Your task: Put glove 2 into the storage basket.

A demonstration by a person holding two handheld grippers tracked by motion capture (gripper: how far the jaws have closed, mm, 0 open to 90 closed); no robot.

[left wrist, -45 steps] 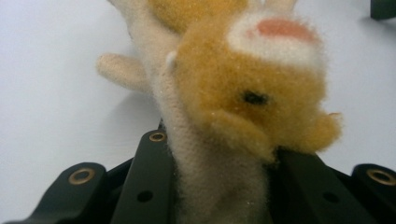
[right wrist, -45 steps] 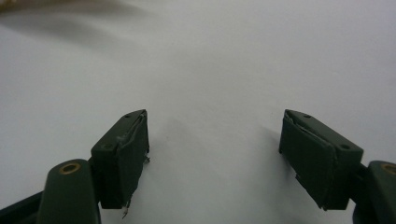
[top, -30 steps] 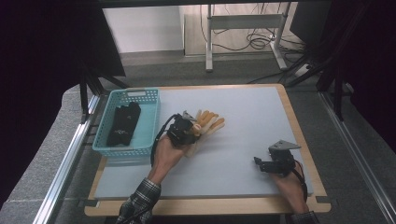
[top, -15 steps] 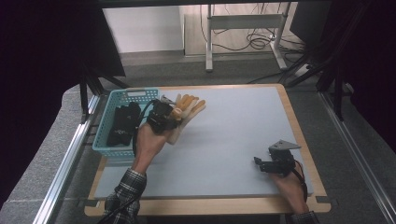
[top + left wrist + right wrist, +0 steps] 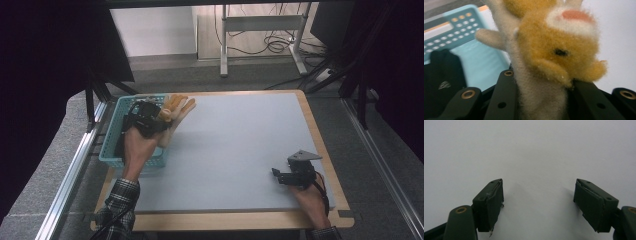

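High view: left gripper (image 5: pixel 162 116) pinching plush toy (image 5: pixel 176 107) over the basket (image 5: pixel 111 150) right rim, basket interior lies at 9 o'clock from toy; right gripper (image 5: pixel 276 175) spread, idle.

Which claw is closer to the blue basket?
The left. The left claw hangs by the blue basket's right rim, shut on the fuzzy toy animal. The right claw sits open, low over the grey mat near its front right corner, far from the basket.
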